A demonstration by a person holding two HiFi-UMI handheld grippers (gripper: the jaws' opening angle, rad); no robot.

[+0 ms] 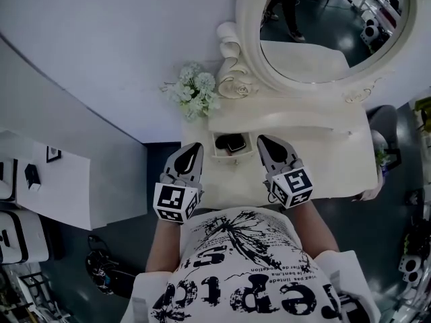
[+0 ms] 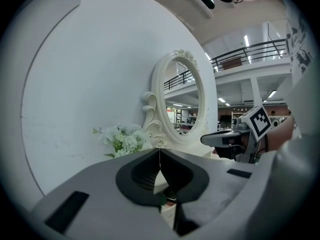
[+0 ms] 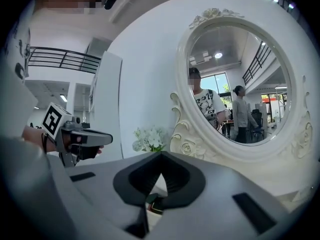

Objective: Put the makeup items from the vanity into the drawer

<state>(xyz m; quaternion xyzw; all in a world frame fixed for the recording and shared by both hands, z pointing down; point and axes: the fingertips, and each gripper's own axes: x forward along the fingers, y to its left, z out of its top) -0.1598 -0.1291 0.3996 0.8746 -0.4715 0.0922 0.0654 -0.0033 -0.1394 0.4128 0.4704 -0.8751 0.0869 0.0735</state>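
An open small drawer (image 1: 232,156) is set in the cream vanity top (image 1: 323,160), with dark makeup items (image 1: 234,142) lying inside it. My left gripper (image 1: 192,149) hovers just left of the drawer, its jaws together and nothing between them. My right gripper (image 1: 264,141) hovers just right of the drawer, jaws also together and empty. In the left gripper view the left gripper (image 2: 160,153) has its tips touching, and a bit of the drawer's contents (image 2: 169,196) shows below them. The right gripper view shows the right gripper (image 3: 161,154) with tips touching above a small item (image 3: 154,204).
An oval mirror (image 1: 323,25) in an ornate cream frame stands at the vanity's back, with white flowers (image 1: 194,91) to its left. A white cabinet (image 1: 60,184) stands at the left and a grey chair (image 1: 385,123) at the right. People show reflected in the mirror (image 3: 235,84).
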